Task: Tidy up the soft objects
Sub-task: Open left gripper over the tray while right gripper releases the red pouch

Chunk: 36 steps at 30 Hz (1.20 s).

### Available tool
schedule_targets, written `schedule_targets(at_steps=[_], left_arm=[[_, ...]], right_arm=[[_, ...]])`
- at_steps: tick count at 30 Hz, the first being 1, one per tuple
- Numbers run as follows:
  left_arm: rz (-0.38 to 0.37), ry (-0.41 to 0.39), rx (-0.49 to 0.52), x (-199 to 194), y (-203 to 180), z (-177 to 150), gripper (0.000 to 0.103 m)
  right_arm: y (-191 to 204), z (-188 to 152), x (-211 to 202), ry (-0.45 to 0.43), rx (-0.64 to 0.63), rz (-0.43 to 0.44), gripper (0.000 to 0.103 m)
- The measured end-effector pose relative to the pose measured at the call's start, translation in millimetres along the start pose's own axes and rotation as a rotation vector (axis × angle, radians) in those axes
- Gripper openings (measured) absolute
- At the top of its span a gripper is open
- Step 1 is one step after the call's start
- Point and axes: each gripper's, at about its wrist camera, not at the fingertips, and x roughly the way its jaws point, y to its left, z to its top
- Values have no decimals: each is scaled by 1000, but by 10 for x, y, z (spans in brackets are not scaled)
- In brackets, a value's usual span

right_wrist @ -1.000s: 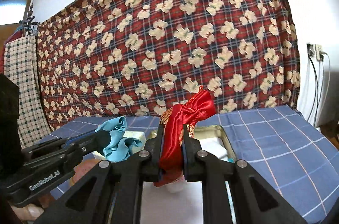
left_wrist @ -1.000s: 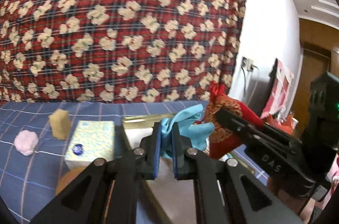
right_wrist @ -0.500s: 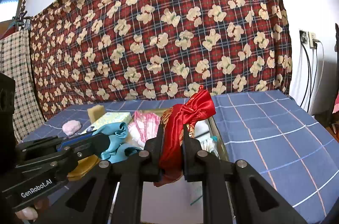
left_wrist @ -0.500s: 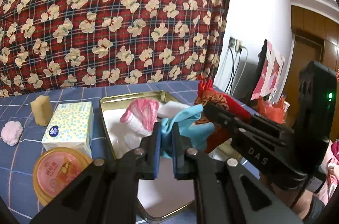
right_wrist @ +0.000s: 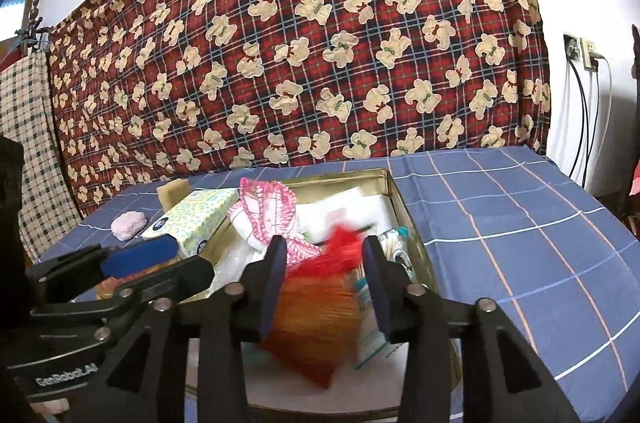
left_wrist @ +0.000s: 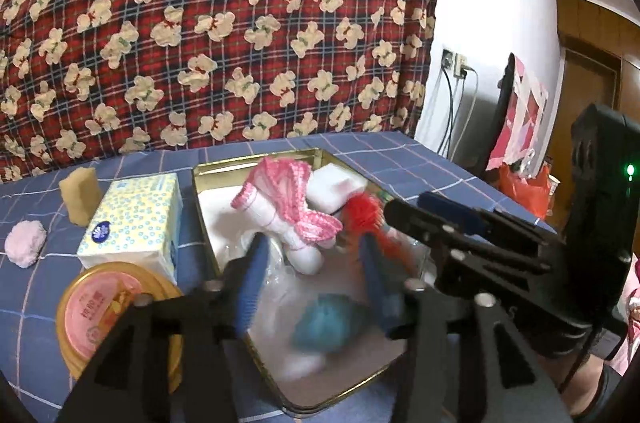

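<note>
A gold metal tin (left_wrist: 256,165) (right_wrist: 394,185) sits on the blue checked cloth. My left gripper (left_wrist: 312,281) is open above it; a blurred blue cloth (left_wrist: 328,321) lies below it inside the tin. My right gripper (right_wrist: 324,279) is open; a blurred red and gold pouch (right_wrist: 316,315) is between and below its fingers, over the tin. The pouch's red top (left_wrist: 362,217) shows in the left wrist view. A pink and white knitted item (left_wrist: 288,207) (right_wrist: 268,211) and a white pad (left_wrist: 332,187) lie in the tin.
Left of the tin are a tissue box (left_wrist: 136,219) (right_wrist: 192,217), a round orange lid (left_wrist: 108,315), a tan sponge (left_wrist: 80,193) and a pink puff (left_wrist: 25,243) (right_wrist: 128,225). A red bear-print cloth (right_wrist: 300,43) hangs behind. Wall sockets and cables (left_wrist: 454,71) are on the right.
Both grippers opened. The blue cloth dropped from the left gripper and the red pouch from the right gripper, down into the tin. Both grippers tilted lower toward the tin.
</note>
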Motion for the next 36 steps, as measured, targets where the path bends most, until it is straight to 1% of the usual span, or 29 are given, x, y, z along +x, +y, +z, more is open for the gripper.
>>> schedule_targets(at_steps=[1,3,7,9,11,12,13,18,21,26,28,30,32,36], left_arm=[[4,-5,1,-12,4,5,53],[9,-12,5,-33,9,15,53],[18,-26,3,-77,32,28,59],[21,-30,1,-90,46,31,59],[23,-30,-4,-88,70,29,59],[22,-29,-5,-87,78,29,59],[24,-29,-7,-87,88,28,60],[25,-32,-12,-107,114,23,62],[27,-37,-15,-128,126,25,65],[34,-50,-21,-210,205,57,65],[54,-71,-24,-299,325,83,69],[89,-86,-46,-375,489,109,69],[106,-96,-71,-448,652,125,69],[189,-126,-124,-623,1085,155,74]], right_arm=[[4,2,-5,-4,-2,-3,48],[7,2,-24,-12,-3,-4,48],[37,16,-43,-23,-10,-10,48],[48,18,-49,-26,-11,-8,49],[59,18,-45,-27,-8,-7,53],[61,15,-47,-29,-9,-8,59],[56,18,-48,-31,-8,-17,63],[75,15,-50,-38,-7,-13,63],[78,14,-53,-36,-9,-12,64],[120,51,-65,-41,-14,-6,64],[179,96,-71,-44,-24,3,64],[261,152,-62,-48,-40,12,64],[379,212,-38,-47,-62,29,65],[691,316,52,-39,-101,90,65]])
